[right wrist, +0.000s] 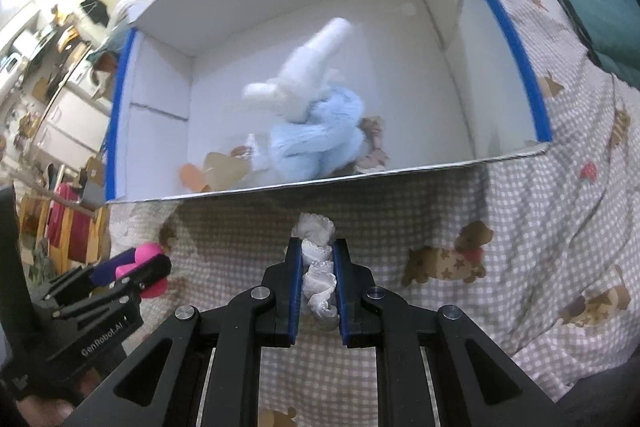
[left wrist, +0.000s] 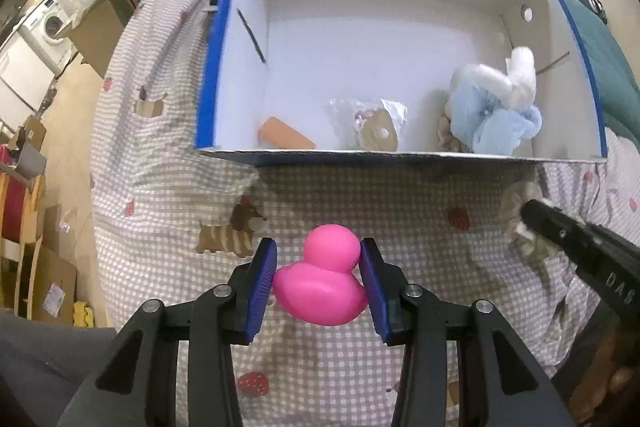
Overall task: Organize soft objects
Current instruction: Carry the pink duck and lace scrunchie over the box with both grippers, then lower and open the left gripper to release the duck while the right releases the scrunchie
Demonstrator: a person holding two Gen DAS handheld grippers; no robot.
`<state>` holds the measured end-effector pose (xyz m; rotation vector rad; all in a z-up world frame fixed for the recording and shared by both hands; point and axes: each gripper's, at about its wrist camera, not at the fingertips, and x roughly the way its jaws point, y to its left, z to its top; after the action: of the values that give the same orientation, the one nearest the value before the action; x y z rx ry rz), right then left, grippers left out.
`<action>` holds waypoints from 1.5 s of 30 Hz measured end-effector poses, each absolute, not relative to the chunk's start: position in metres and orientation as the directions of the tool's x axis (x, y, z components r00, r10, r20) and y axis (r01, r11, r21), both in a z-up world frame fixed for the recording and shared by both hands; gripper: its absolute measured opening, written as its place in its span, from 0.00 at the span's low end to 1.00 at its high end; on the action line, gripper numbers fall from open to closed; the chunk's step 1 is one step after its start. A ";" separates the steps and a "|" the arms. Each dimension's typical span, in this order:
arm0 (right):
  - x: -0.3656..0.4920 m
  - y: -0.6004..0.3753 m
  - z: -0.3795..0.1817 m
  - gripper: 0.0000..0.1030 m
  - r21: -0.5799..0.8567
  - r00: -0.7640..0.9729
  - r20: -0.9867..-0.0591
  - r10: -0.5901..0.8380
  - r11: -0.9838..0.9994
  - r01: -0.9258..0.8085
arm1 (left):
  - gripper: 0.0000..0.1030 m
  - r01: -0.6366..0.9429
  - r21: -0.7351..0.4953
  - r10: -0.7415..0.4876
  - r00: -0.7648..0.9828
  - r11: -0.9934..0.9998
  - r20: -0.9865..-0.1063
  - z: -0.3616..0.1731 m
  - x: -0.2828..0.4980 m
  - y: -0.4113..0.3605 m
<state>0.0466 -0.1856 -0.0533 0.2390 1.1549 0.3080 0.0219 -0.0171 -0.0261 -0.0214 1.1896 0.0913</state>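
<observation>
The right gripper [right wrist: 317,281] is clamped on a white frilly scrunchie [right wrist: 318,279], just in front of the near wall of the white box [right wrist: 320,183], over the checked bedspread [right wrist: 540,227]. Inside the box, against that near wall, lie a blue and white fluffy bundle [right wrist: 316,131], an orange piece [right wrist: 192,175] and a tan piece [right wrist: 226,167]. Well to the left of the box's near wall, the left gripper [right wrist: 136,273] has a pink toy [right wrist: 149,251] between its fingers.
</observation>
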 end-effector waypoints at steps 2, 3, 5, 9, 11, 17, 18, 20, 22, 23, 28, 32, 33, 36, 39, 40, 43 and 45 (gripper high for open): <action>0.045 -0.179 -0.051 0.16 0.348 0.373 -0.848 0.377 0.926 -0.145 | 0.38 -0.092 0.030 0.063 0.376 0.995 -0.924 -0.023 0.019 -0.014; 0.043 -0.175 -0.049 0.16 0.357 0.373 -0.840 0.394 0.919 -0.165 | 0.38 -0.097 0.028 0.063 0.379 0.995 -0.923 -0.022 0.015 -0.015; 0.042 -0.169 -0.044 0.16 0.384 0.379 -0.818 0.432 0.902 -0.199 | 0.38 -0.103 0.022 0.060 0.382 0.994 -0.922 -0.019 0.017 -0.018; 0.034 -0.156 -0.025 0.16 0.412 0.414 -0.763 0.497 0.867 -0.281 | 0.38 -0.107 0.011 0.055 0.415 0.994 -0.908 -0.008 0.019 -0.013; 0.031 -0.154 -0.016 0.16 0.413 0.442 -0.735 0.515 0.856 -0.311 | 0.38 -0.107 0.007 0.054 0.440 0.994 -0.896 -0.001 0.020 -0.013; 0.031 -0.163 0.010 0.16 0.392 0.574 -0.647 0.502 0.865 -0.314 | 0.38 -0.101 0.015 0.065 0.510 0.995 -0.857 0.024 0.028 -0.014; 0.033 -0.166 0.012 0.16 0.388 0.586 -0.643 0.493 0.870 -0.305 | 0.38 -0.100 0.015 0.065 0.514 0.995 -0.856 0.026 0.031 -0.013; 0.042 -0.172 0.017 0.16 0.401 0.591 -0.641 0.490 0.870 -0.286 | 0.38 -0.102 0.013 0.064 0.513 0.995 -0.856 0.031 0.039 -0.011; 0.049 -0.180 0.020 0.16 0.421 0.592 -0.638 0.492 0.867 -0.268 | 0.38 -0.107 0.010 0.064 0.515 0.994 -0.855 0.036 0.047 -0.008; 0.053 -0.184 0.022 0.16 0.433 0.591 -0.636 0.496 0.864 -0.259 | 0.38 -0.108 0.010 0.065 0.520 0.994 -0.852 0.038 0.051 -0.007; 0.080 -0.200 0.032 0.16 0.444 0.596 -0.644 0.480 0.869 -0.220 | 0.38 -0.119 0.001 0.066 0.535 0.993 -0.842 0.050 0.071 -0.003; 0.095 -0.214 0.037 0.16 0.425 0.633 -0.626 0.455 0.880 -0.212 | 0.38 -0.135 -0.008 0.065 0.527 0.991 -0.847 0.049 0.086 -0.005; 0.099 -0.219 0.034 0.16 0.434 0.638 -0.625 0.451 0.879 -0.196 | 0.38 -0.136 -0.005 0.068 0.524 0.991 -0.849 0.048 0.089 -0.006; 0.109 -0.235 0.017 0.16 0.457 0.629 -0.654 0.421 0.882 -0.115 | 0.38 -0.133 -0.011 0.058 0.501 0.991 -0.864 0.040 0.100 -0.013; 0.117 -0.242 -0.002 0.16 0.467 0.589 -0.701 0.403 0.883 -0.047 | 0.38 -0.133 -0.020 0.046 0.472 0.991 -0.880 0.028 0.107 -0.019; 0.117 -0.241 -0.005 0.16 0.460 0.578 -0.713 0.396 0.887 -0.040 | 0.38 -0.132 -0.020 0.044 0.465 0.991 -0.884 0.024 0.109 -0.021; 0.116 -0.237 -0.009 0.16 0.430 0.558 -0.740 0.376 0.902 -0.038 | 0.38 -0.129 -0.018 0.042 0.447 0.992 -0.894 0.014 0.114 -0.029; 0.115 -0.231 -0.010 0.16 0.380 0.549 -0.764 0.339 0.924 -0.041 | 0.38 -0.116 -0.009 0.043 0.437 0.993 -0.898 0.008 0.116 -0.036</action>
<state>0.1147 -0.2307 -0.0103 0.3379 0.9675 0.2296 0.1160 -0.0359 0.0078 -0.0735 1.1141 0.0990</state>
